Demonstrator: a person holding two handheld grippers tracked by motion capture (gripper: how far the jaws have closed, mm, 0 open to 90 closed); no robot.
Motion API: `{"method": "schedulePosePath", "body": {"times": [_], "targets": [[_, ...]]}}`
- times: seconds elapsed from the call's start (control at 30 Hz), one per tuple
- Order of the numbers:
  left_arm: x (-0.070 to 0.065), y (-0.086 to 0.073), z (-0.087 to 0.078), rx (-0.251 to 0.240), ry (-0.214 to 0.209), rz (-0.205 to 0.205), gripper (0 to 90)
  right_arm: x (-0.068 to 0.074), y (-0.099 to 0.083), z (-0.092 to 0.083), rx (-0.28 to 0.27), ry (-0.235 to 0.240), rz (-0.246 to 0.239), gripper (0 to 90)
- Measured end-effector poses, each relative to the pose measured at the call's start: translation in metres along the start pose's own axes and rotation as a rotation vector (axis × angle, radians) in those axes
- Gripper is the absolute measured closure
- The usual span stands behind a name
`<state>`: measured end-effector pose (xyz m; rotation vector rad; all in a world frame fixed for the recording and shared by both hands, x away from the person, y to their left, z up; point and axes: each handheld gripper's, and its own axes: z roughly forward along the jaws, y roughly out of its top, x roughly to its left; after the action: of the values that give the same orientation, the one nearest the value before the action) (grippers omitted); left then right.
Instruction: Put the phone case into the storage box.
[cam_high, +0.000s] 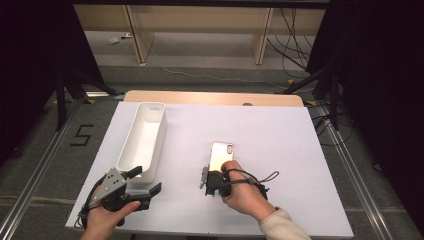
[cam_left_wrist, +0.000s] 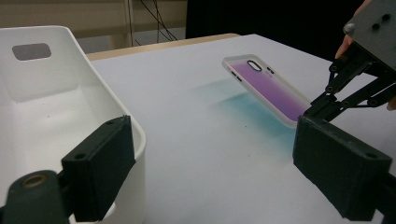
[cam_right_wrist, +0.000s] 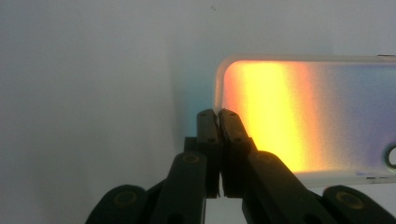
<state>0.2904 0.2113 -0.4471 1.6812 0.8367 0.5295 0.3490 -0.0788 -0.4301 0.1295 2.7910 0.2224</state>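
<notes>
A clear-rimmed phone case (cam_high: 221, 154) with an iridescent back is pinched at its near edge by my right gripper (cam_high: 217, 172), whose jaws are shut on it. In the right gripper view the jaws (cam_right_wrist: 217, 117) meet on the case's rim (cam_right_wrist: 303, 116) close to a corner. In the left gripper view the case (cam_left_wrist: 268, 88) hangs tilted just above the white table, camera cut-out at the far end, with the right gripper (cam_left_wrist: 312, 109) at its low end. My left gripper (cam_high: 145, 181) stands open beside the white bin's near end, nothing between its jaws (cam_left_wrist: 219, 170).
A long white bin (cam_high: 145, 140) with a handle slot (cam_left_wrist: 31, 51) lies at the left of the white table (cam_high: 280, 130). Behind the table's wooden back edge (cam_high: 210, 97) are the floor, cables and stand legs.
</notes>
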Motion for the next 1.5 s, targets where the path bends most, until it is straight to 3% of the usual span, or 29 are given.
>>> {"method": "schedulePosePath", "body": {"times": [0.2,0.33,0.5,0.57,0.6,0.73,0.77,0.83,1.03,1.13,1.27,1.37,1.5], "targets": [[0.0,0.0,0.001,0.005,0.002,0.004,12.4,0.004,0.0,-0.003,0.005,-0.017,0.027,88.9],[0.0,-0.001,0.001,0.006,0.001,0.005,12.4,0.004,-0.001,-0.003,-0.007,-0.028,-0.003,88.9],[-0.001,0.0,0.001,0.003,-0.001,0.007,12.5,0.008,-0.001,-0.004,-0.003,-0.027,0.02,88.8],[-0.002,0.0,0.001,-0.002,-0.005,-0.005,12.6,0.007,-0.001,-0.004,-0.011,-0.028,-0.006,88.9],[-0.002,0.001,0.002,-0.005,-0.006,-0.005,12.7,0.009,0.0,-0.005,-0.005,-0.022,0.016,88.9],[-0.004,0.007,0.006,-0.011,0.0,0.011,13.3,0.009,0.001,-0.005,-0.011,-0.029,-0.002,88.9],[-0.005,0.009,0.007,-0.008,-0.002,0.019,13.5,0.01,0.002,-0.006,-0.006,-0.026,0.016,88.9],[-0.007,0.013,0.011,-0.006,0.003,0.007,14.1,0.009,0.002,-0.005,-0.018,-0.04,-0.014,88.9],[-0.009,0.026,0.025,0.004,-0.001,0.003,15.1,0.012,0.005,-0.008,-0.019,-0.041,-0.002,88.9],[-0.008,0.034,0.036,0.022,0.0,-0.01,15.5,0.011,0.006,-0.008,-0.036,-0.053,-0.03,88.9],[-0.007,0.042,0.05,0.058,0.003,-0.016,16.5,0.014,0.008,-0.011,-0.032,-0.059,-0.006,88.9],[-0.007,0.047,0.061,0.081,-0.013,-0.023,16.9,0.012,0.008,-0.011,-0.044,-0.064,-0.029,88.9],[-0.007,0.054,0.075,0.105,-0.019,-0.027,17.6,0.015,0.01,-0.013,-0.042,-0.066,-0.004,88.9]]}}
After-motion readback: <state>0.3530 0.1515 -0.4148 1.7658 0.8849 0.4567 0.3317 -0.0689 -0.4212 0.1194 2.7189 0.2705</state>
